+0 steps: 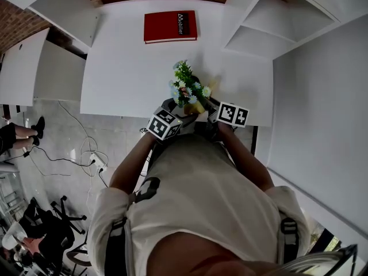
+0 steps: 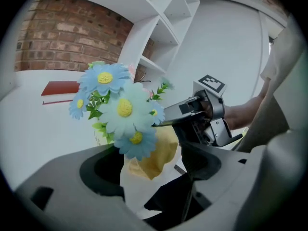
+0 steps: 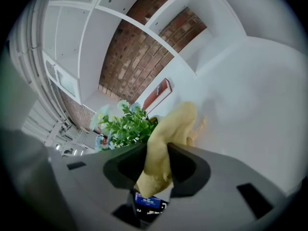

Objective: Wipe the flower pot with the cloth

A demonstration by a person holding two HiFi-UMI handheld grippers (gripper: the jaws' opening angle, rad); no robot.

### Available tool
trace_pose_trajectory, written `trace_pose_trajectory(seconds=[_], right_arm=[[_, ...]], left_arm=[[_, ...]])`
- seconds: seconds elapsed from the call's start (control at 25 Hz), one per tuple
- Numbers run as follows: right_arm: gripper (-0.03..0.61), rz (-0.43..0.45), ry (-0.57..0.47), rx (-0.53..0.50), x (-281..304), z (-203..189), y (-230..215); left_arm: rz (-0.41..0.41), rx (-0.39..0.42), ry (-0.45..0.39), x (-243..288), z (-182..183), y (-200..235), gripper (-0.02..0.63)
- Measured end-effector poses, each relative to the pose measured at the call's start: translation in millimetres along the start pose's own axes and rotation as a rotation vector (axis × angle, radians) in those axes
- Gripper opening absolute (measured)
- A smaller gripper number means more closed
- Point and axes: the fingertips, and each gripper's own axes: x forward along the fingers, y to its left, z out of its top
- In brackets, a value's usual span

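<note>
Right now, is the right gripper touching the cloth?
Touching. The right gripper view shows the cloth pinched between the jaws of the right gripper, with both jaws pressing on it.

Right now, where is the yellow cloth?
The yellow cloth is pinched in the right tongs. It lies against the flower pot, just under the blue flowers, at the near edge of the white table in the head view.

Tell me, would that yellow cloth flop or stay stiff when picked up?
Probably floppy: the cloth bunches into folds where the right gripper pinches it. Likely light: one pinch seems to carry the whole bundle. Its soft surface probably resists slipping.
</note>
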Motion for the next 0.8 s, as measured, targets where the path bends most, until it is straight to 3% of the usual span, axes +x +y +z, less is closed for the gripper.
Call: trace_pose_trajectory(seconds=[0.32,0.52,0.8], right_arm=[[0.14,-0.075,0.101,0.015,8.8,-42.6,-22.6],[0.14,-0.094,0.092,-0.001,4.9,-35.1,-27.7],[0.138,-0.053,0.014,0.008,-7.9,-1.2,-11.0]], left_arm=[[-0.04,-0.005,-0.008,10.4,-1.7,-17.6,0.357],[-0.039,0.051,0.021,5.1,2.2,-13.3,0.357],[-0.019,0.025,0.014,5.1,12.0,-1.6,0.357]])
